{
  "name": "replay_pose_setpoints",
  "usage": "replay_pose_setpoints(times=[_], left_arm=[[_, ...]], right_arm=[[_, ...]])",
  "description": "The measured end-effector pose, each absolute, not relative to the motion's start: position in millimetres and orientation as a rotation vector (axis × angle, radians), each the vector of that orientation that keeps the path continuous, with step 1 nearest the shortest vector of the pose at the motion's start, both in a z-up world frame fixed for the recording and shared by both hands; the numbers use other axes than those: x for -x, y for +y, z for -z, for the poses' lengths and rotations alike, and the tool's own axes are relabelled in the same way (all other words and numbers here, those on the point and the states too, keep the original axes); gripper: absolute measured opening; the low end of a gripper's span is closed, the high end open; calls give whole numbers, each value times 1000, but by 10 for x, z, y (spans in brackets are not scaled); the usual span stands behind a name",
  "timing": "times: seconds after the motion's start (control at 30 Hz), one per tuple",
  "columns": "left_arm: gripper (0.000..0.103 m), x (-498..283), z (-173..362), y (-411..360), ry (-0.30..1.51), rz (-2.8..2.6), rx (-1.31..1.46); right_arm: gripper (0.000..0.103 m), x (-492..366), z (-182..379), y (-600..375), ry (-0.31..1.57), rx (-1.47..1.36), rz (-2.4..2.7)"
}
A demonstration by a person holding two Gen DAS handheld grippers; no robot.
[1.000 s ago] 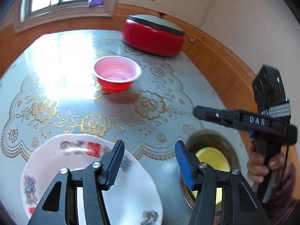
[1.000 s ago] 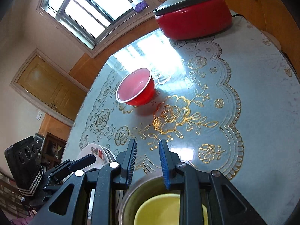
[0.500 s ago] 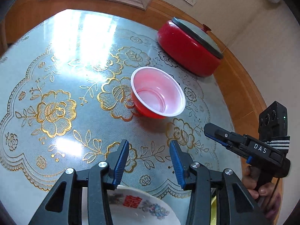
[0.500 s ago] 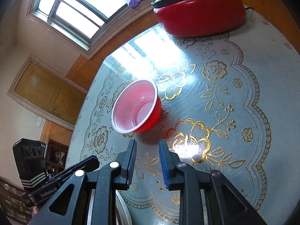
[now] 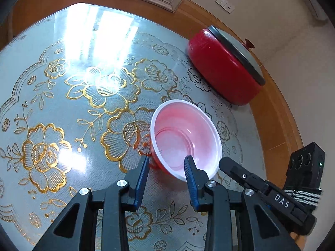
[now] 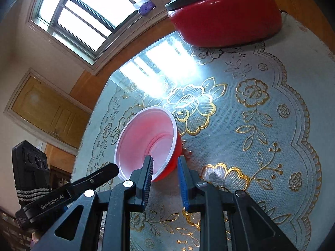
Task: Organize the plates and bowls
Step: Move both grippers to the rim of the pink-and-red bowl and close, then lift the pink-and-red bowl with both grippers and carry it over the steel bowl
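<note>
Sitting upright on desk (image 5: 62,96): red bowl (image 5: 185,139), pale pink inside. Left tool (image 5: 167,164) jaws just closing, straddling bowl's near rim, pads not yet pressing. Right tool (image 6: 165,164) narrowly parted, also straddling rim, no visible pinch. Red lidded pot (image 5: 226,67) beyond, well apart.

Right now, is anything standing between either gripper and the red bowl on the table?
Nothing visible does. The red bowl sits alone on the tablecloth; its near rim already lies between the jaws of the left gripper, which have just been closing, and of the right gripper. The red pot stands well behind it.
</note>
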State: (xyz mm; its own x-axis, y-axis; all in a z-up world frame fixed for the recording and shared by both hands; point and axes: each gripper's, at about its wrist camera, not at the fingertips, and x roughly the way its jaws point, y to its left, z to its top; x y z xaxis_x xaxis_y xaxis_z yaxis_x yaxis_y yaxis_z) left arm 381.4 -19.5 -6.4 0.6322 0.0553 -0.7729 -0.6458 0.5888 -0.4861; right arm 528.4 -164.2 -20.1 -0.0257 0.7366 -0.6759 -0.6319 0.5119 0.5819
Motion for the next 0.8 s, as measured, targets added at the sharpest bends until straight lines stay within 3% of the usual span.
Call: replay_pose_setpoints(times=[0.1,0.17,0.23,0.4,0.8], left_arm=[[32,-3920,128,-97,798,-471,860],[20,-3998,158,-59,805,-475,843],[14,-4067,199,-38,818,-483,820],[11,-4014,221,-139,836,-449,804],[12,-3701,-34,-709,823,-362,723]], right_arm=[[23,-5281,224,-1591,1154,-104,-1099],[19,-5256,233,-1548,1143,-84,-1098],[13,-5229,253,-1499,1137,-45,-1096],[8,-5240,186,-1613,1134,-57,-1107],[7,-5052,103,-2107,1164,-81,-1124]])
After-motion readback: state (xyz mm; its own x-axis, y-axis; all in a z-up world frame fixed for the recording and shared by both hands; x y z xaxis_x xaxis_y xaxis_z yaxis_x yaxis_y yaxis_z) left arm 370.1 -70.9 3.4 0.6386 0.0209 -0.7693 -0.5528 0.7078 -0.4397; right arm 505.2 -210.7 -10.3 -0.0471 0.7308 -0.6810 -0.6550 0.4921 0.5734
